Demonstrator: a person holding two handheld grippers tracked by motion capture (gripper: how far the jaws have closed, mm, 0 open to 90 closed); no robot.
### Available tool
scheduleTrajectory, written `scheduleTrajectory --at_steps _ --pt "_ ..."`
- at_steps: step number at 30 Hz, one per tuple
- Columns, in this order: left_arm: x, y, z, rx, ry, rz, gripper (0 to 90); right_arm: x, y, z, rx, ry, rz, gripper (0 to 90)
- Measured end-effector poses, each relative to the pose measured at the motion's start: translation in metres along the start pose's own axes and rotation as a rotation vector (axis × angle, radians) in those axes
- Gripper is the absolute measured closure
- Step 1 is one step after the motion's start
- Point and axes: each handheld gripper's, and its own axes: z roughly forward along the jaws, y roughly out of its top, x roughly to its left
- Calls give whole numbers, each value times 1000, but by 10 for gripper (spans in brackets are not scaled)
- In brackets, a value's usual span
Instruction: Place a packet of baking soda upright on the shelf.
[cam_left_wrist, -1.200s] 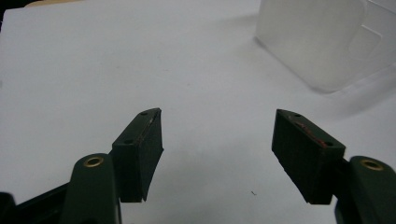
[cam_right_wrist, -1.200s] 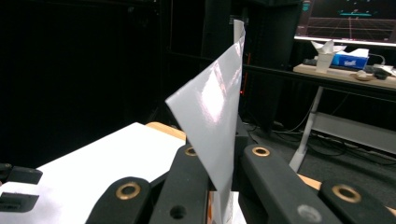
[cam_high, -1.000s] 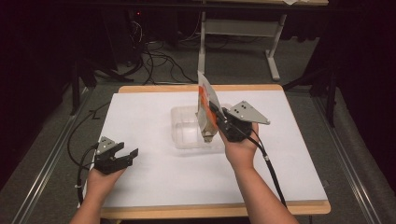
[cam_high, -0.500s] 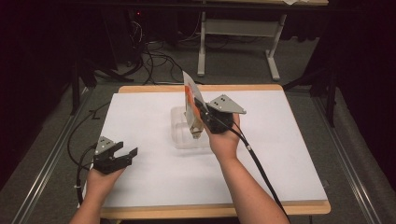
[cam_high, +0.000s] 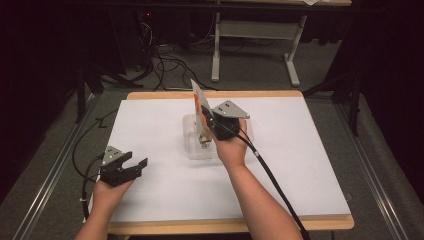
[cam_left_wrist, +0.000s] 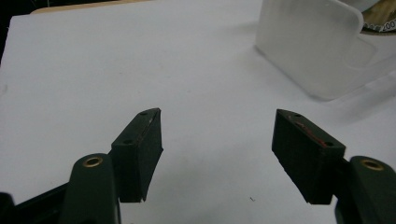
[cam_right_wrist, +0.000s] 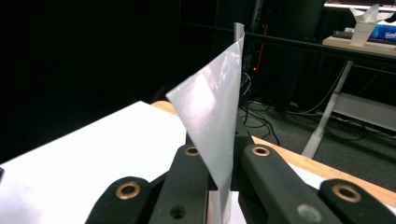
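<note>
My right gripper (cam_high: 206, 116) is shut on a thin silver pouch (cam_high: 198, 99) with an orange patch, which stands up above the jaws. It hovers over a clear plastic container (cam_high: 193, 146) in the middle of the white table top (cam_high: 300, 150). In the right gripper view the pouch (cam_right_wrist: 215, 112) is pinched flat between the two black jaws of this gripper (cam_right_wrist: 219, 170). My left gripper (cam_high: 135, 164) rests low at the table's left with its jaws wide apart. The left gripper view has nothing between the jaws of that gripper (cam_left_wrist: 217, 154), and the container (cam_left_wrist: 308, 51) lies ahead to the right.
A black cable (cam_high: 270, 175) trails from the right gripper along the forearm. Another cable (cam_high: 82, 150) loops off the table's left edge. Behind the table stand a grey desk frame (cam_high: 290, 55) and floor cables (cam_high: 160, 65). The wooden table rim (cam_high: 225, 225) runs along the front.
My right gripper has carried the pouch to the left and a little lower, from the container's right side to over its left half. The left gripper has stayed put.
</note>
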Motion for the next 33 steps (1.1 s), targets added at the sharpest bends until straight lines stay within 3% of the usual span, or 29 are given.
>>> scheduleTrajectory --at_steps 6,19,26,33 --pt "0 0 1 -2 -1 2 338 2 -8 7 14 -4 -29 900" --pt "0 0 2 4 4 8 338 4 -32 12 26 14 -15 900" --pt "0 0 2 4 6 8 338 5 -39 9 23 31 15 900" --pt "-1 0 1 5 6 8 339 8 -46 5 28 32 9 900"
